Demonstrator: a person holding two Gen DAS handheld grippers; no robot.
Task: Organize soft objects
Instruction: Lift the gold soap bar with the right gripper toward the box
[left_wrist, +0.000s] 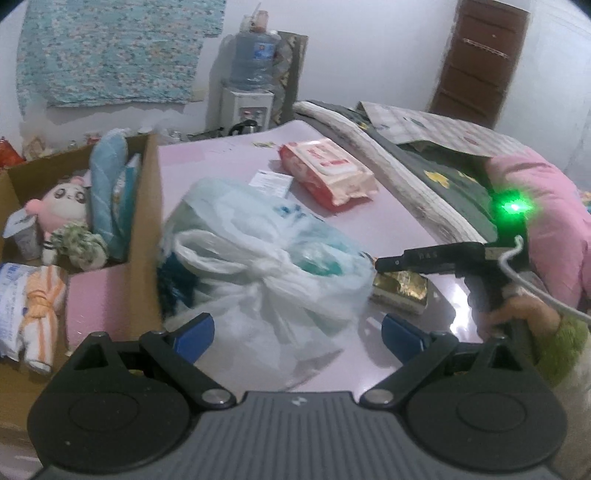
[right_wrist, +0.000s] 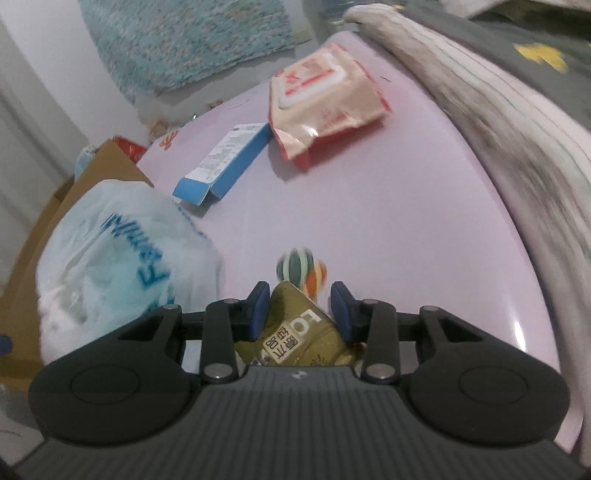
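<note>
A white plastic bag (left_wrist: 266, 273) stuffed with soft things lies on the pale pink table (left_wrist: 388, 221), beside a cardboard box (left_wrist: 147, 221). My left gripper (left_wrist: 299, 334) hangs open just over the bag's knotted near end, its blue pads apart on either side. My right gripper (right_wrist: 301, 306) is shut on a gold tissue pack (right_wrist: 295, 328), which sits sharp between the blue pads while the background blurs. From the left wrist view that gripper (left_wrist: 380, 264) reaches in from the right over the gold pack (left_wrist: 400, 293). The same bag (right_wrist: 122, 254) lies to its left.
The box holds a plush doll (left_wrist: 62, 206) and a blue cushion (left_wrist: 107, 184). A red wet-wipe pack (right_wrist: 325, 99) and a blue carton (right_wrist: 225, 162) lie farther back. Folded bedding (right_wrist: 517, 147) borders the right. A small striped round thing (right_wrist: 301, 271) shows beyond the fingertips.
</note>
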